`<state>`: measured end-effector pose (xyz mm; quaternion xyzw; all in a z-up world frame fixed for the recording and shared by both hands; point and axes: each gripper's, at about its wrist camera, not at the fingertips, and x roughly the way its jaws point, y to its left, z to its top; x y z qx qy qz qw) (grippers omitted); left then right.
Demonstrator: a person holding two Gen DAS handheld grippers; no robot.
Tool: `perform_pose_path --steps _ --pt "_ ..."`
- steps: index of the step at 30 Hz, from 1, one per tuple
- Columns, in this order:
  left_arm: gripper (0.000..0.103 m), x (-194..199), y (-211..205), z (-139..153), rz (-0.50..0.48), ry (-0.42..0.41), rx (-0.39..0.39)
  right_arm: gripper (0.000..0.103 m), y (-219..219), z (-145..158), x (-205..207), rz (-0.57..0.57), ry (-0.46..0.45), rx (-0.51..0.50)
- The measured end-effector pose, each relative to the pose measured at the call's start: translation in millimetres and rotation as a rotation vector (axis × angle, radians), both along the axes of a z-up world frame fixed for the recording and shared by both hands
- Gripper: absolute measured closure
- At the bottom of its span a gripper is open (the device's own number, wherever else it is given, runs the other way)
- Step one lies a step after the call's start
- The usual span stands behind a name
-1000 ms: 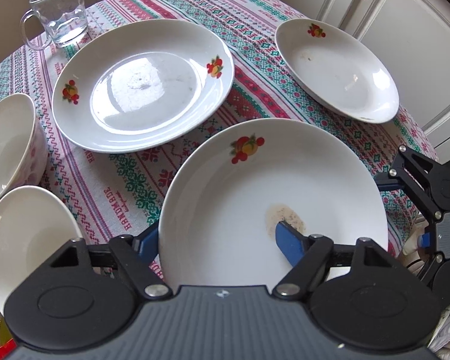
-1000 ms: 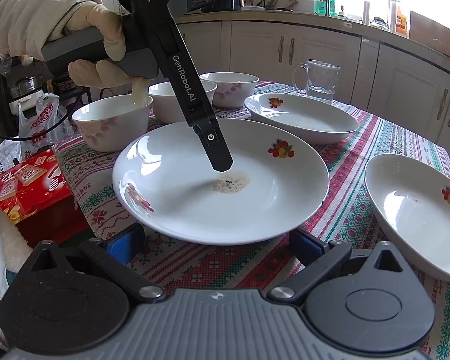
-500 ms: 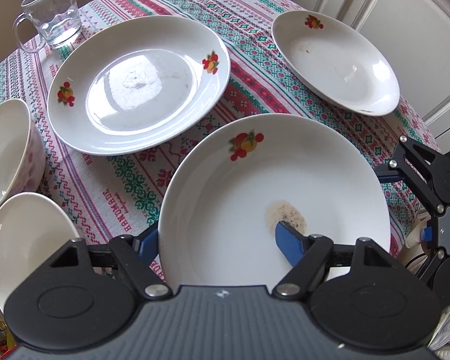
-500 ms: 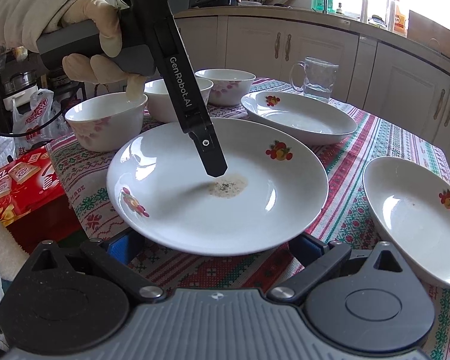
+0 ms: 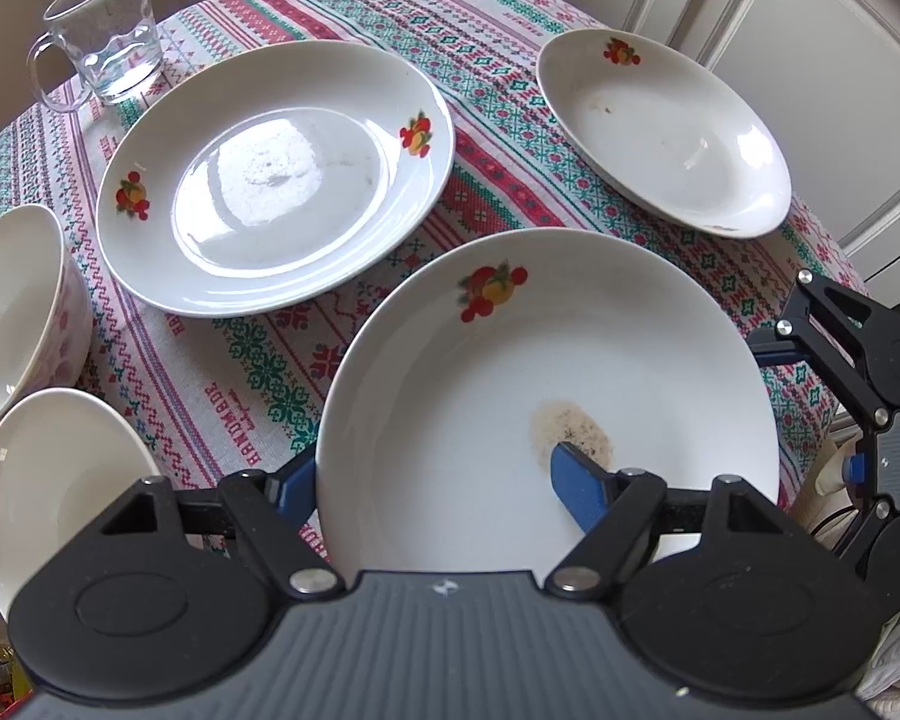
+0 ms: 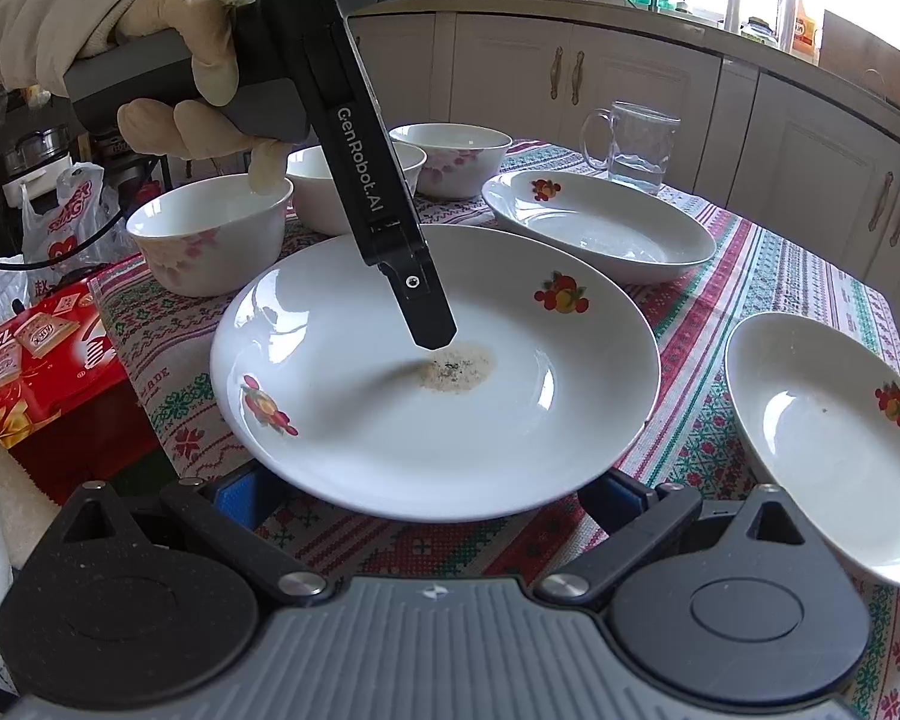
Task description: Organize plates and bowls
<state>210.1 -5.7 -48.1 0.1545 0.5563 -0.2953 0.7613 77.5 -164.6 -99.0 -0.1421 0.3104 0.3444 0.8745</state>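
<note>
the stained plate (image 5: 510, 372) sits at the near edge of the table, over the patterned tablecloth (image 5: 240, 372). the left gripper (image 5: 432, 468) is clenched on it: one blue pad lies on the inner surface beside the brownish smear, the other goes under the plate's left rim. a gloved hand (image 6: 174, 60) holds that gripper and points it steeply down.

the right gripper (image 6: 429, 495) is released, its jaws spread wide and low at the plate's near rim, which covers both fingertips, so contact cannot be told.

around the plate: a large flat plate (image 5: 270, 180) behind it, apart from it; a deep plate (image 5: 660, 132) to the right, near the table edge; a glass mug (image 5: 108, 30) beyond the flat plate. three bowls stand to the left: the nearest bowl (image 6: 210, 234), a middle bowl (image 6: 324, 192) partly hidden by the left gripper's body, and a far bowl (image 6: 450, 156). in the left wrist view only two of them show, both cut off by the frame.

a red box (image 6: 30, 360) lies off the table on the left, its print too small to read. the plate's underside is hidden.
</note>
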Motion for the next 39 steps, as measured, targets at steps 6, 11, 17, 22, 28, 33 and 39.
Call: perform_pose_path --steps 6,11,17,22,28,33,39 --pt "0.025 -1.6 -0.7 7.4 0.014 -0.010 -0.016 0.000 -5.0 7.3 0.6 0.004 -0.001 0.011" --pt "0.025 1.6 -7.5 14.6 0.016 -0.025 -0.029 0.000 -12.6 13.8 4.7 0.004 -0.004 0.018" --pt "0.025 12.4 -25.3 24.7 -0.003 -0.045 -0.041 0.000 -27.1 22.5 10.0 -0.011 -0.022 0.015" --pt "0.025 24.0 -45.3 30.6 -0.032 -0.057 -0.049 0.000 -43.7 29.6 15.4 -0.041 -0.038 0.016" --pt "0.025 37.0 -74.6 33.8 -0.079 -0.063 -0.054 0.000 -65.4 35.4 21.0 -0.088 -0.054 0.012" --pt "0.025 49.0 -101.2 34.5 -0.126 -0.065 -0.058 0.000 -85.5 36.1 24.1 -0.138 -0.055 0.019" --pt "0.025 61.5 -132.9 33.0 -0.187 -0.071 -0.069 0.000 -106.2 37.4 29.1 -0.206 -0.055 0.014"
